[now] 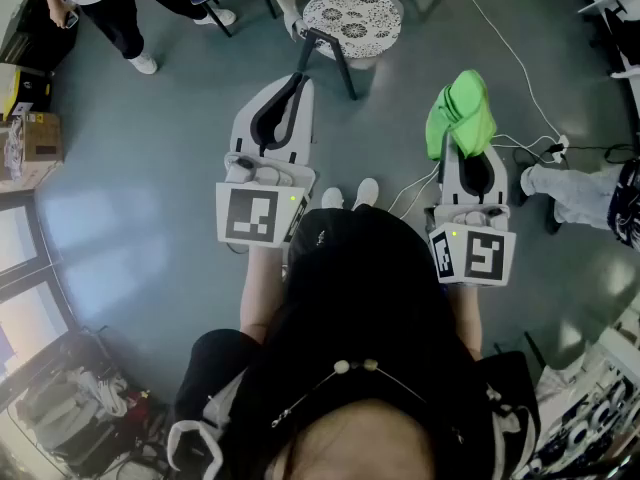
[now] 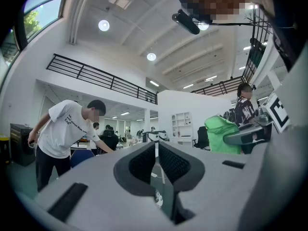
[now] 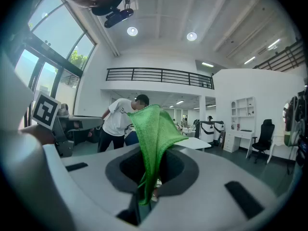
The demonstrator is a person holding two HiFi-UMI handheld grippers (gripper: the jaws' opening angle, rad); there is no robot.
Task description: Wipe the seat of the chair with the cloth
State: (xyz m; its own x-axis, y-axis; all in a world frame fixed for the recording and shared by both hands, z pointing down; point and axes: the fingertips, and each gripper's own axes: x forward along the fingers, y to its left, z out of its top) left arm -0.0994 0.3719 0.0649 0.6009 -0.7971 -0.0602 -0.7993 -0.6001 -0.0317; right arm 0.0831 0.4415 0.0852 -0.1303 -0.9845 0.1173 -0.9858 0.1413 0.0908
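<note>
Grey-blue floor [image 1: 130, 168] with a white cable [image 1: 500, 43] trailing across it and a cardboard box [image 1: 40, 136] at the left edge. White walls [image 3: 250, 85], tall windows [image 3: 57, 57], a black-railed balcony [image 3: 159, 75], round ceiling lights [image 3: 132, 31], a white shelf [image 3: 239, 110], a black office chair [image 3: 263, 136]
</note>
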